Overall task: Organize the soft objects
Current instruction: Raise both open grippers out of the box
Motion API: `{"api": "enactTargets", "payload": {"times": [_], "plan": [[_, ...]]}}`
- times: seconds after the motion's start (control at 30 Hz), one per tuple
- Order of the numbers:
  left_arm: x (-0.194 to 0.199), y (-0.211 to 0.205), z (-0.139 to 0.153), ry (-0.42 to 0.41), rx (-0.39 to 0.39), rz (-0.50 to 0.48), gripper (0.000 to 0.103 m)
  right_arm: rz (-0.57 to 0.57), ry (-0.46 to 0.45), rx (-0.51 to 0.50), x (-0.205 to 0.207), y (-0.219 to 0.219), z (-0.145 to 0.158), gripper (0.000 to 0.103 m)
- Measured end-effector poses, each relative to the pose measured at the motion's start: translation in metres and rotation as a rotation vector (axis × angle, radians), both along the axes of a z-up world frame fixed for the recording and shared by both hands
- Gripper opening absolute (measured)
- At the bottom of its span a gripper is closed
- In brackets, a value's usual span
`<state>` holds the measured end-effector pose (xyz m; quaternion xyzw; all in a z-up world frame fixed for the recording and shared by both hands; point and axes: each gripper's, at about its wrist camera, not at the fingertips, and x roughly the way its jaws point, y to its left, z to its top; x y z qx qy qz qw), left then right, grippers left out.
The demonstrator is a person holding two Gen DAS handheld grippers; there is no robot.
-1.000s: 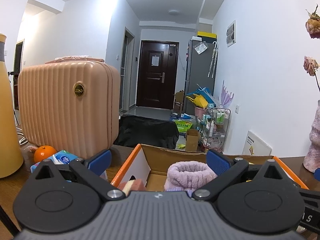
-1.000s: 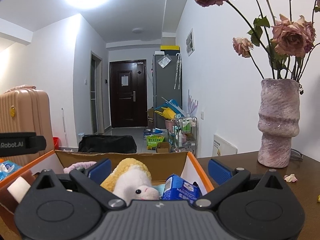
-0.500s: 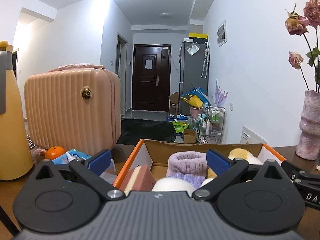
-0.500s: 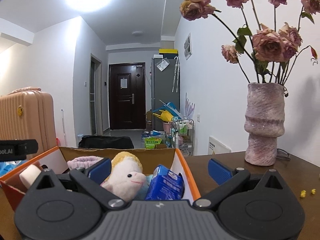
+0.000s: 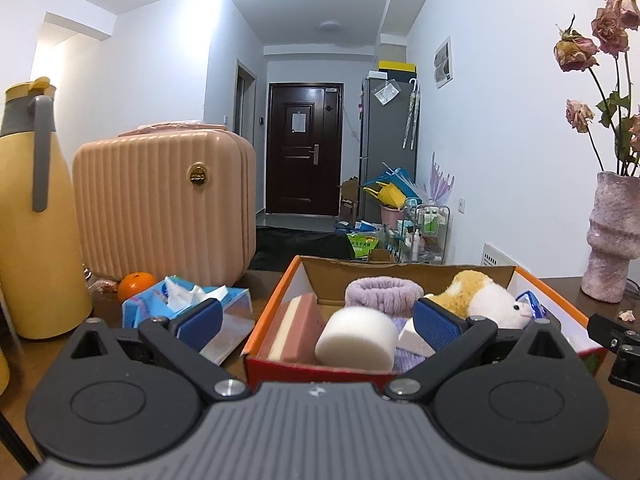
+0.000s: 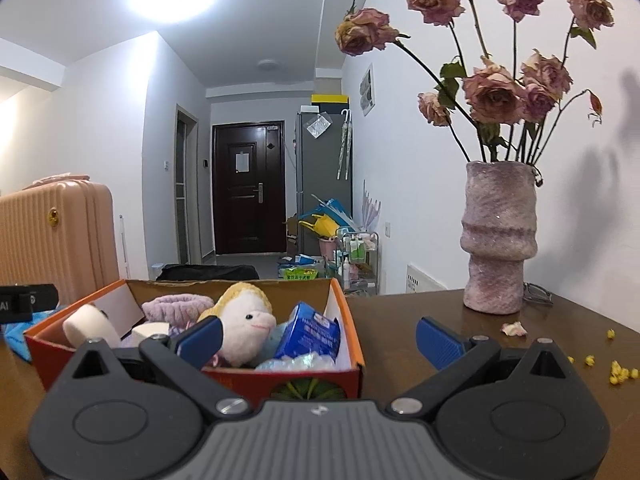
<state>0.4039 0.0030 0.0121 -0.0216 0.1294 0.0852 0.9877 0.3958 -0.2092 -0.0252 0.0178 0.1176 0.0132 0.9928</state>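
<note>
An orange-edged cardboard box (image 5: 276, 304) sits on the dark wooden surface (image 6: 420, 316), packed with soft things: a white foam cylinder (image 5: 356, 338) lying on its side at the near edge, a pink-and-cream sponge block (image 5: 298, 328) to its left, a lilac fluffy band (image 5: 384, 290) toward the back, and a yellow-and-white plush toy (image 5: 486, 300) on the right, with a blue tissue pack (image 6: 310, 334) beside it. The left gripper (image 5: 316, 326) hangs just in front of the box, jaws wide apart and empty. The right gripper (image 6: 318, 340) hangs by the box's right near corner, jaws likewise spread, holding nothing. Left of the box lie an opened blue tissue packet (image 5: 184, 300) and an orange (image 5: 136, 285), in front of a pink suitcase (image 5: 164, 204) and a yellow flask (image 5: 34, 216). On the right stands a vase (image 6: 498, 236) of dried roses.
</note>
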Motion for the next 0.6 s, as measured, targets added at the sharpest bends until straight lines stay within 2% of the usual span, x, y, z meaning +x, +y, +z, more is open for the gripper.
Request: {"api": "enactTargets", "payload": {"times": [0.6], "plan": [[-0.093,0.002,0.003,0.004,0.005,-0.027,0.103,0.059,0.03,-0.012,-0.096,-0.014,0.008,0.103]]}}
